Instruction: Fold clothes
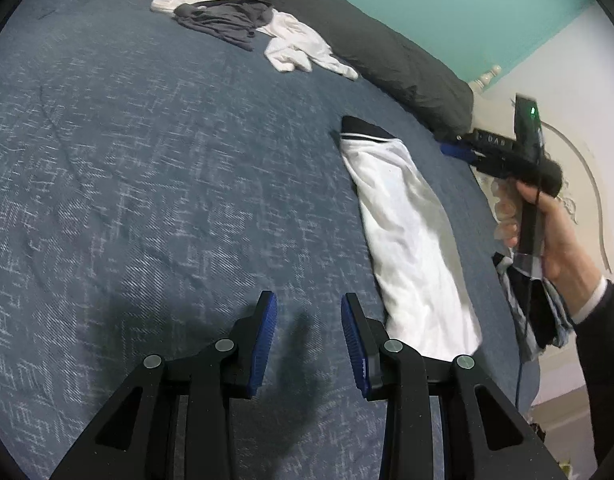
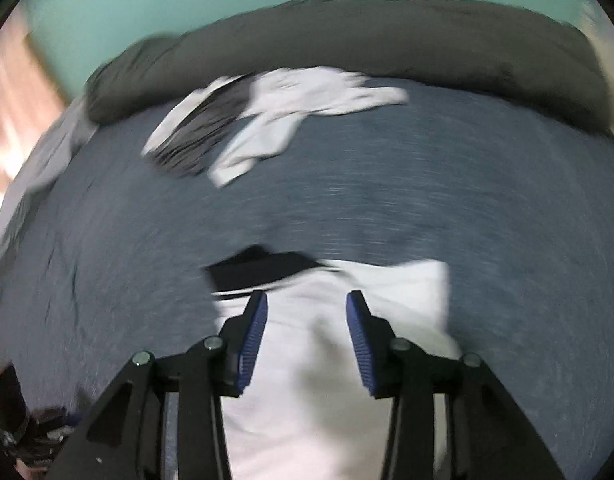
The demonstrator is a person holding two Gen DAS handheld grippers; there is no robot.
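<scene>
Your left gripper (image 1: 309, 340) stands open with nothing between its ribbed blue pads, above the flecked blue bedspread (image 1: 147, 160); the soft white folded shirt (image 1: 407, 240) with its dark collar lies just right of those jaws. Your right gripper (image 2: 307, 336) is open too, empty, over that shirt. Far ahead of both jaws a crumpled white-and-grey heap (image 1: 243, 28) sits against a long grey bolster (image 1: 387, 48); the right view is blurred.

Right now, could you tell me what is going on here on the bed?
A person is folding laundry on a bed with a blue bedspread, holding a claw in each hand. A white shirt with a dark collar lies folded into a long strip near the bed's edge. The right claw hangs open above it with nothing between its pads, and the left claw is open and empty over bare bedspread. A crumpled pile of white and grey clothes waits by the dark bolster.
</scene>
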